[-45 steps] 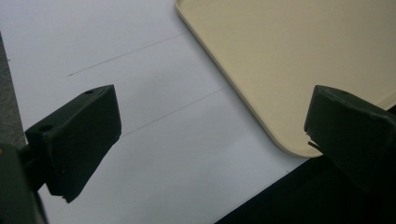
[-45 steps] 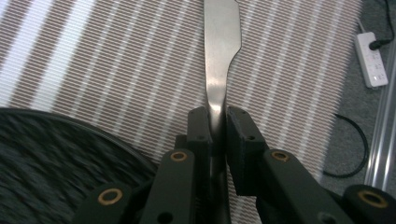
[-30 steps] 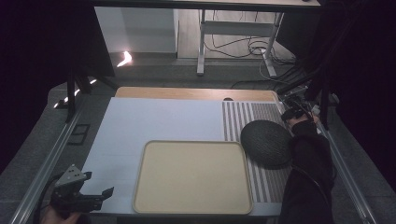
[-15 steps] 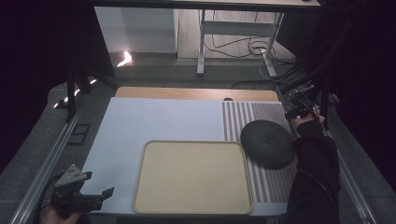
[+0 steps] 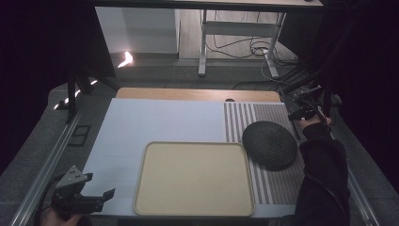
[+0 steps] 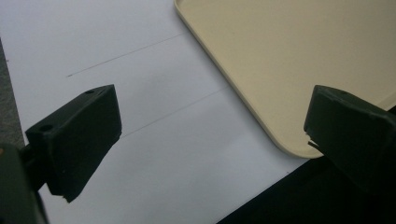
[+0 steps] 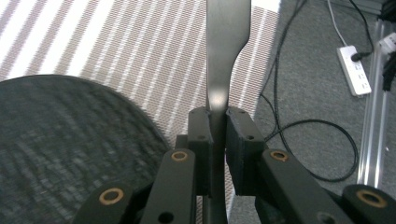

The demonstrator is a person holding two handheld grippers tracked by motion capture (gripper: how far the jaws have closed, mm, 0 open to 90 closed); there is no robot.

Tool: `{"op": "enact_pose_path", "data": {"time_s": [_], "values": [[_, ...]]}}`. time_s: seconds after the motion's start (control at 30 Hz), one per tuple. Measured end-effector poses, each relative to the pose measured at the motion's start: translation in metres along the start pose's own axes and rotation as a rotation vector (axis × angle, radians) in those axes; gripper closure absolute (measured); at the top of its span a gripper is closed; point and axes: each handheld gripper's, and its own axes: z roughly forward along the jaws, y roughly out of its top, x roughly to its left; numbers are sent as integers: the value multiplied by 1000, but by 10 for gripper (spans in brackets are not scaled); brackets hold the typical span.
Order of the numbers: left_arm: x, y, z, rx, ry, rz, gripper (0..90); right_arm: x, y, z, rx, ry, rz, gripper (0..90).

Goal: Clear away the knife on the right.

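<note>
A flat metal utensil handle [image 7: 224,70] — the kind a spoon or knife has, its working end out of frame — is clamped between the two black jaws of the right gripper [image 7: 217,135], which hold it upright above the striped placemat [image 7: 154,51]. In the high view the right gripper [image 5: 303,109] sits at the far right edge of the table, just beyond the dark round woven mat [image 5: 269,144] that lies on the striped placemat [image 5: 244,120]. To the left lies a beige tray [image 5: 194,178], bare, on a white sheet [image 5: 155,122]. The left gripper [image 5: 77,195] rests at the near left corner, its jaws wide apart over the white sheet [image 6: 116,60] beside the tray's corner [image 6: 280,56]. Cables and a power strip [image 7: 353,70] lie on the grey floor.
</note>
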Motion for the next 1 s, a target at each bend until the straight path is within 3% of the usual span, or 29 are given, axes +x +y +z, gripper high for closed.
{"op": "enact_pose_path", "data": {"time_s": [0.4,0.6,1.0], "values": [[0,0,0,0,1,8,38,42,1,-25,-38,111,-50,813],[-1,0,0,0,1,9,38,72,-2,-26,-45,171,-95,813],[-1,0,0,-2,3,9,38,119,-11,-32,-33,237,-182,813]]}}
